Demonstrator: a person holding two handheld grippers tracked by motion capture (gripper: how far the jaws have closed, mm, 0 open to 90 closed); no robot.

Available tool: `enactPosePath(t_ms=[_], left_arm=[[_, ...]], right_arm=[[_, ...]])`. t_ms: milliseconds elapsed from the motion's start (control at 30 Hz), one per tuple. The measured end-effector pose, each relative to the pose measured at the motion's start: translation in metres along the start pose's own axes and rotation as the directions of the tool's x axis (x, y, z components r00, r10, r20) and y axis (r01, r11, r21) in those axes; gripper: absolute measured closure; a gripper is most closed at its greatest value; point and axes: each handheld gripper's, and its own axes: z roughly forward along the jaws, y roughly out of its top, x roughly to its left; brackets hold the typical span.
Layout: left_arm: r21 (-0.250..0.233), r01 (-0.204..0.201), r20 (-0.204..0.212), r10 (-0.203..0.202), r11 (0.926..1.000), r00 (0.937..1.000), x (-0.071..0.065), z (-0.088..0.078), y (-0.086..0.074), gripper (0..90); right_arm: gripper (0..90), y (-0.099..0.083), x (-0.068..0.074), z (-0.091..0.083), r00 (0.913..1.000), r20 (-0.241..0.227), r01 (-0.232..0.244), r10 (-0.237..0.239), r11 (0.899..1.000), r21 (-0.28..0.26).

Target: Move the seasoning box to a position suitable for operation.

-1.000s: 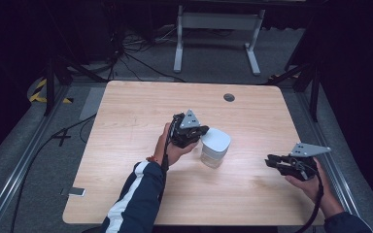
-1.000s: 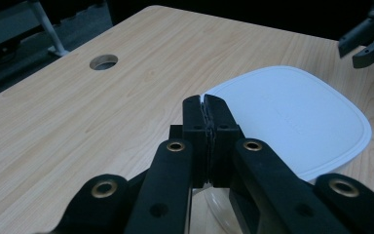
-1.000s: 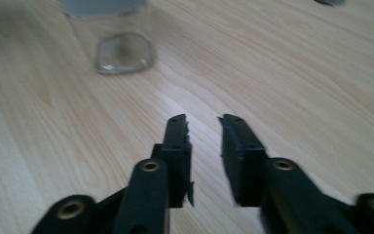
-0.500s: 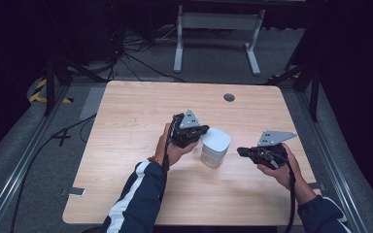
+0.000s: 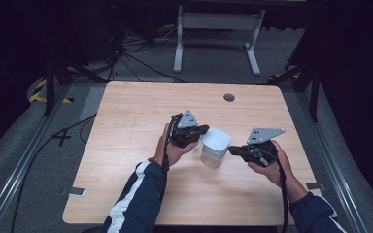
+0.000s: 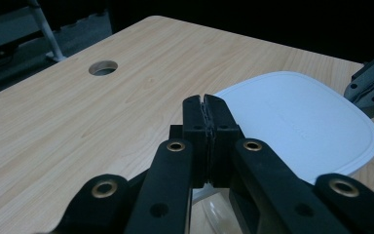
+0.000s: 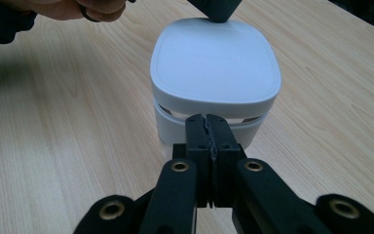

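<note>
Container (image 5: 214,145) on table (image 5: 126,121), between tongs.

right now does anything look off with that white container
The white lid sits raised above the container: a dark gap runs under its front rim, so it looks unseated. Nothing spilled or damaged shows.

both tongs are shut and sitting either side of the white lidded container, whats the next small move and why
Probably open the right tongs first. Their jaws are pressed together just short of the lid, which sits raised on the container with a gap under its rim. The left tongs, also shut, rest at the lid's far edge. Shut jaws cannot grip that rim.
</note>
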Motion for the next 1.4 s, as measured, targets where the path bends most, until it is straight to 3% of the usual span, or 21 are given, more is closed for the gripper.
enactPosePath(t_ms=[533,1000,1133,1400], left_arm=[[-0.003,0.007,0.000,-0.007,1.0000,1.0000,0.002,0.000,-0.001,88.0],[-0.007,0.014,-0.003,-0.014,0.9999,0.9999,0.004,0.001,-0.001,89.0],[-0.008,0.015,-0.004,-0.015,0.9999,0.9999,0.004,0.001,-0.001,89.0],[0.040,0.015,-0.036,-0.013,0.9991,0.9992,0.007,0.003,-0.005,88.2]], right_arm=[[89.6,-0.001,0.001,0.006,0.9999,0.009,0.010,-0.010,1.000,0.026],[89.7,-0.001,-0.004,0.005,0.9989,0.043,-0.018,0.018,1.000,0.005],[89.6,-0.002,-0.006,0.007,0.9989,0.043,-0.020,0.020,1.000,0.021],[89.7,-0.005,-0.009,0.009,0.9985,0.051,-0.020,0.018,0.999,0.031]])
